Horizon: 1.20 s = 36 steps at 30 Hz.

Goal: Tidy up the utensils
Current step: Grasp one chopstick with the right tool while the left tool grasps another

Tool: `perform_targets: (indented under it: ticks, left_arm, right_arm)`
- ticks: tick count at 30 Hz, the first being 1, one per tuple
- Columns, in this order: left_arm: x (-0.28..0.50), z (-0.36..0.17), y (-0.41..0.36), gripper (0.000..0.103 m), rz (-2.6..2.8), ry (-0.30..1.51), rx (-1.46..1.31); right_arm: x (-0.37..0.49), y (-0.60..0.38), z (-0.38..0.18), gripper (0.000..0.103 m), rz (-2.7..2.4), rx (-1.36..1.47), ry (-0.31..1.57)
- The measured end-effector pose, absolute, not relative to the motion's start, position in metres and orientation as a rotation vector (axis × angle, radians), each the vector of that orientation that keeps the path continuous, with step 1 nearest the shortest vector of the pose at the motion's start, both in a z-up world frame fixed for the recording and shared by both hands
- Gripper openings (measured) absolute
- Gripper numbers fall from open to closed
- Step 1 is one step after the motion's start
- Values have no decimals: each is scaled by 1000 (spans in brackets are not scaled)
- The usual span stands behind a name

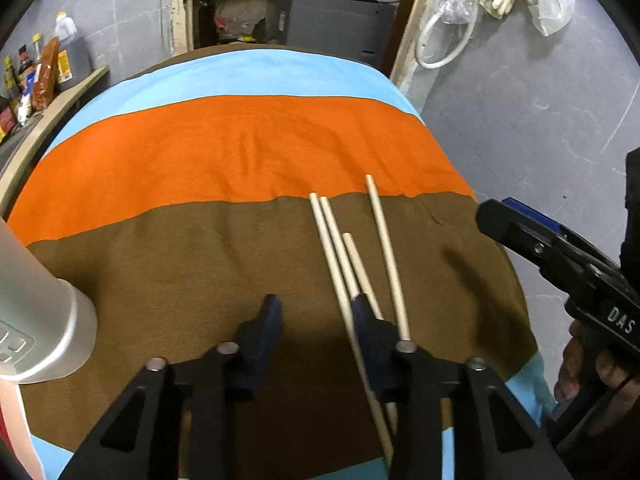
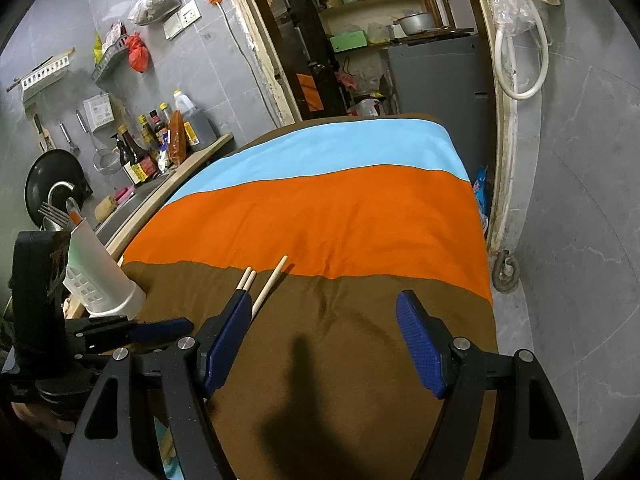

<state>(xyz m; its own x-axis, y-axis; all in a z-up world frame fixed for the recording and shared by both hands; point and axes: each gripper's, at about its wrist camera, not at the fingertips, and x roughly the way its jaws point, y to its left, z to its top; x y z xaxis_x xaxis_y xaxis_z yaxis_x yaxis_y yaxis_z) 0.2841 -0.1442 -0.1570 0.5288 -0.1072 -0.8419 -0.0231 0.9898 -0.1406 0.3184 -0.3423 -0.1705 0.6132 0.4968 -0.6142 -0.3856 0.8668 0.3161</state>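
Note:
Several pale wooden chopsticks (image 1: 340,256) lie side by side on the brown band of the striped cloth (image 1: 240,152). My left gripper (image 1: 316,304) is open just above their near ends, its right finger (image 1: 370,320) over them. A white utensil holder (image 1: 36,320) stands at the left; in the right wrist view the holder (image 2: 100,280) has a fork (image 2: 54,212) in it. My right gripper (image 2: 322,312) is open and empty above the cloth, right of the chopsticks (image 2: 272,280). It also shows at the right edge of the left wrist view (image 1: 560,256).
A counter (image 2: 188,164) with sauce bottles (image 2: 138,156), a dark pan (image 2: 52,184) and a sink runs along the table's left side. A doorway with shelves (image 2: 380,12) is behind the table. The tiled floor (image 1: 540,120) lies to the right.

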Motion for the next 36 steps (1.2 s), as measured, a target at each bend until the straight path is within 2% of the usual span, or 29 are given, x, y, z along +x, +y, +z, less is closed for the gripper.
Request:
perform_targets:
  ticks: [9, 11, 12, 13, 18, 19, 20, 22, 30, 36]
  left_arm:
    - [296, -157, -151, 33, -25, 1039, -111]
    - [298, -156, -150, 26, -33, 1046, -119]
    - [298, -156, -151, 13, -50, 1046, -127]
    - [297, -156, -153, 7, -65, 1048, -133]
    - [291, -153, -143, 6, -50, 1041, -154]
    - [290, -152, -139, 1, -44, 1039, -163]
    - [288, -155, -135, 1, 23, 1058, -123]
    - [284, -160, -119, 2, 15, 1064, -193]
    - [267, -156, -96, 2, -26, 1039, -355]
    - [252, -142, -86, 2, -46, 955, -434]
  right_arm:
    - [313, -344, -166, 69, 501, 156, 753]
    - [313, -344, -166, 69, 499, 157, 757]
    - [312, -343, -165, 69, 496, 157, 759]
    - [312, -342, -166, 69, 495, 156, 764]
    - [317, -334, -171, 69, 521, 140, 791]
    - [319, -330, -172, 69, 535, 134, 799]
    - [321, -324, -174, 67, 547, 122, 811]
    - [325, -315, -180, 53, 576, 108, 834]
    - [336, -285, -191, 51, 615, 33, 896]
    - [337, -271, -189, 51, 605, -54, 920]
